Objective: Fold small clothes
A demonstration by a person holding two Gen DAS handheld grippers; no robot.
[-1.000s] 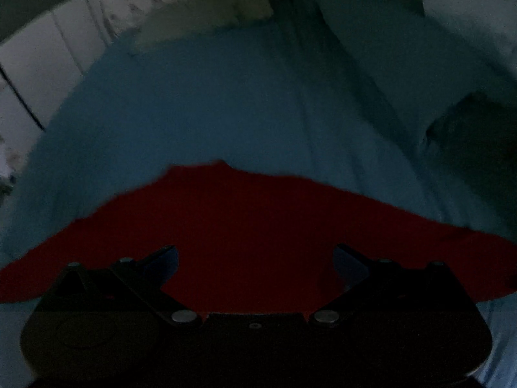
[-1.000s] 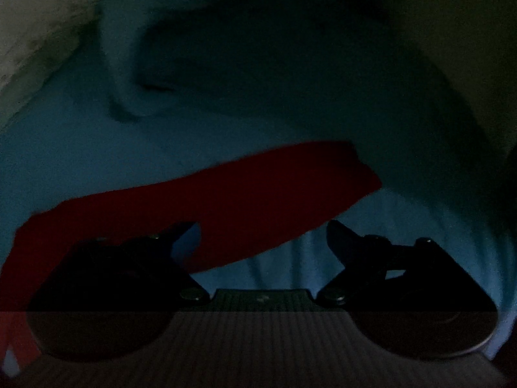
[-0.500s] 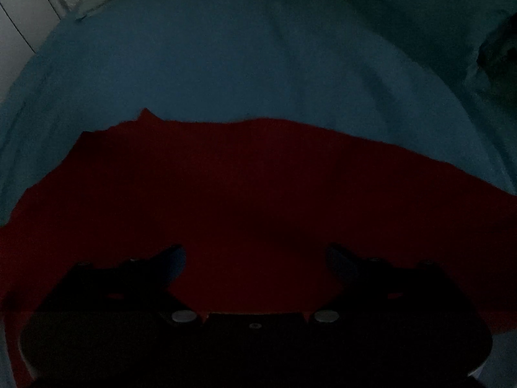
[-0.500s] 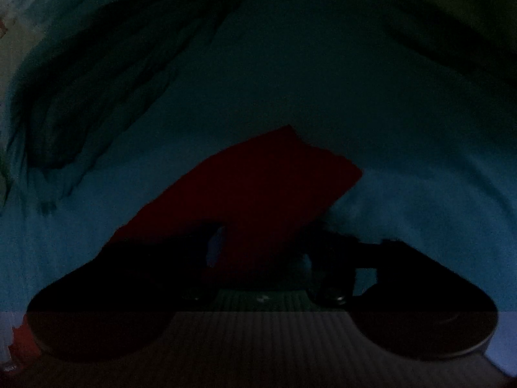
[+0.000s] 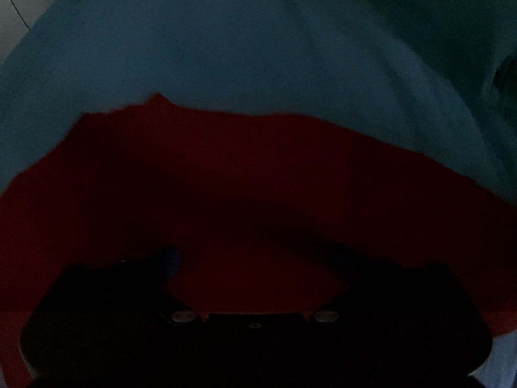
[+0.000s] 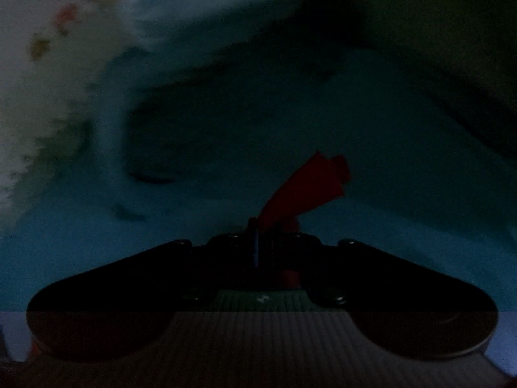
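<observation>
Very dark pictures, both of them. Left claw [image 5: 255,258] stood open, fingers wide apart, low over a red garment [image 5: 258,177]. Garment lay spread flat on the blue bed sheet [image 5: 226,48], filling the lower half of the left wrist view, its far edge uneven with a small peak toward the left. Could not tell whether the left fingertips [image 5: 171,255] touched the cloth or only hovered just above it; the right one nearly lost in shadow.

Right claw [image 6: 261,229] was closed, fingers pressed together on a part of the red garment [image 6: 307,187]. From the closed tips a narrow strip of the red cloth rose upward and to the right, folded or bunched at its end. A little more red showed below, between the claw arms. Behind it only the blue bed sheet [image 6: 404,194], with dark wrinkles at the left side. At the upper left corner of the right wrist view, a white cloth [image 6: 38,80] with small yellow and pink marks, blurred, lay along the edge of the bed.
</observation>
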